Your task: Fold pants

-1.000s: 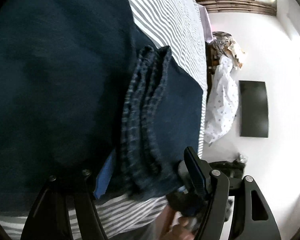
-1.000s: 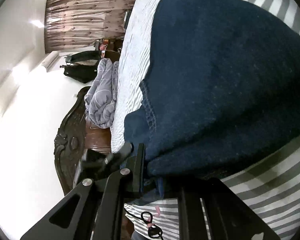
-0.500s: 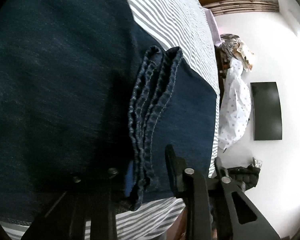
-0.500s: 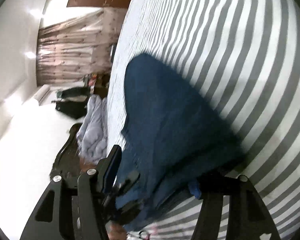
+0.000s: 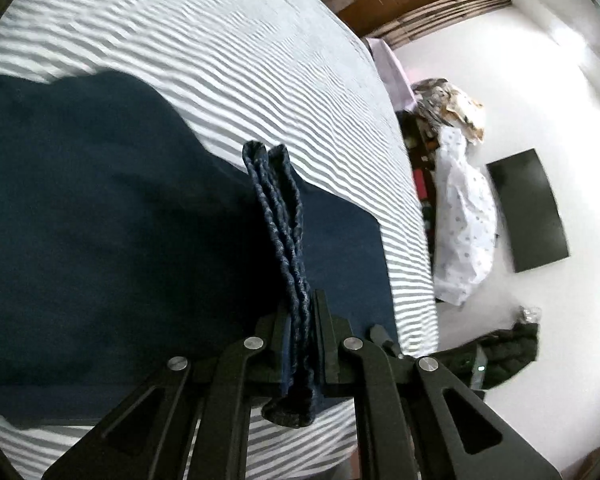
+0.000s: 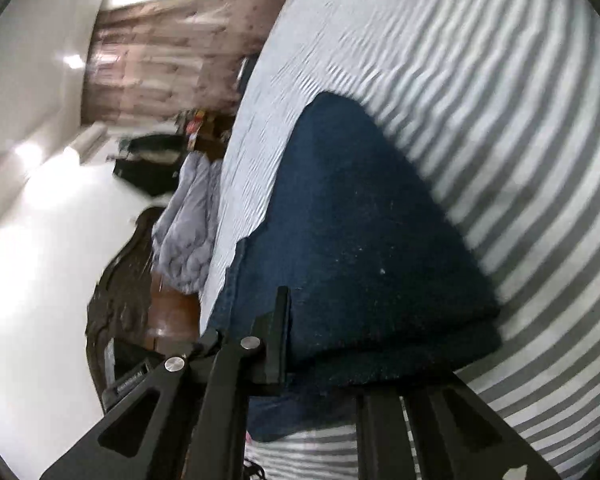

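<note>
Dark blue denim pants lie folded on a grey-and-white striped bed sheet. Their stacked hems stand up in a narrow ridge that runs into my left gripper. Its jaws are closing tight, and both pads press on the hems. In the right wrist view the pants form a thick folded wedge on the sheet. My right gripper is closing on the near edge of that fold. One finger shows and the cloth hides the other.
Off the bed's edge in the left wrist view are a white dotted cloth, a black flat panel and a dark jacket. The right wrist view shows a grey quilt, a carved dark wood bed frame and curtains.
My left jaws went from open around the hems to shut on them and rose, so more sheet shows. My right jaws opened wide, then closed on the fold again and lifted a little.
</note>
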Tool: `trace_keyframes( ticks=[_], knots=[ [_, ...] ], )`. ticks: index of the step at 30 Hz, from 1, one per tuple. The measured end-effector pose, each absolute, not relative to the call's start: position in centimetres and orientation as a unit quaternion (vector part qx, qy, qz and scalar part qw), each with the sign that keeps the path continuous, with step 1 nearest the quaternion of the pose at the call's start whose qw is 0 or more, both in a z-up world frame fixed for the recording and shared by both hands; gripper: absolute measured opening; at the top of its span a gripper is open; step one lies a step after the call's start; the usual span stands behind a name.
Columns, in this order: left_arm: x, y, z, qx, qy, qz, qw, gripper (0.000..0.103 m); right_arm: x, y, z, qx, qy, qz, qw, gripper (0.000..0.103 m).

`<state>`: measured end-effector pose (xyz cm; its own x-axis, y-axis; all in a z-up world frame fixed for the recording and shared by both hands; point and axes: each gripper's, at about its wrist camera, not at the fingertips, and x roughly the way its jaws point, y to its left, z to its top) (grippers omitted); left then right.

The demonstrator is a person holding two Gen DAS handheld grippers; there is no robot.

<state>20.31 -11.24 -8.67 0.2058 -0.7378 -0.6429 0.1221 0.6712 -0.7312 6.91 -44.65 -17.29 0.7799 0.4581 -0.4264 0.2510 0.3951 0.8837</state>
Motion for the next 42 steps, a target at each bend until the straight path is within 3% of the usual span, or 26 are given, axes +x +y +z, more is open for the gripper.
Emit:
trace_keyframes(
  ticks=[9, 14, 20, 26, 32, 42],
  knots=[
    [20.1, -5.2, -13.6, -0.206, 0.603, -0.203, 0.743, 0.009, 9.6, -37.3, -20.6, 0.482, 0.418, 0.084, 0.765, 0.010],
    [19.3, -6.0, -13.9, -0.142, 0.599, -0.201, 0.762, 0.010, 10.3, -36.4, -20.9, 0.422, 0.455, 0.053, 0.783, 0.013],
    [18.5, -8.1, -10.8, -0.094, 0.564, -0.202, 0.795, 0.012, 9.7, -35.1, -19.3, 0.377, 0.496, 0.055, 0.780, 0.041],
    [19.2, -10.7, -7.1, -0.071, 0.507, -0.227, 0.829, 0.018, 6.1, -34.6, -15.1, 0.302, 0.515, 0.082, 0.798, 0.041],
    [21.5, -16.4, -7.1, -0.060, 0.500, -0.257, 0.825, 0.018, 7.7, -37.2, -8.6, 0.197, 0.434, 0.033, 0.878, 0.041],
    [24.7, -18.7, -13.0, -0.006, 0.529, -0.200, 0.824, 0.018, 18.4, -41.2, -12.1, 0.134, 0.463, -0.045, 0.875, 0.035]
  ],
)
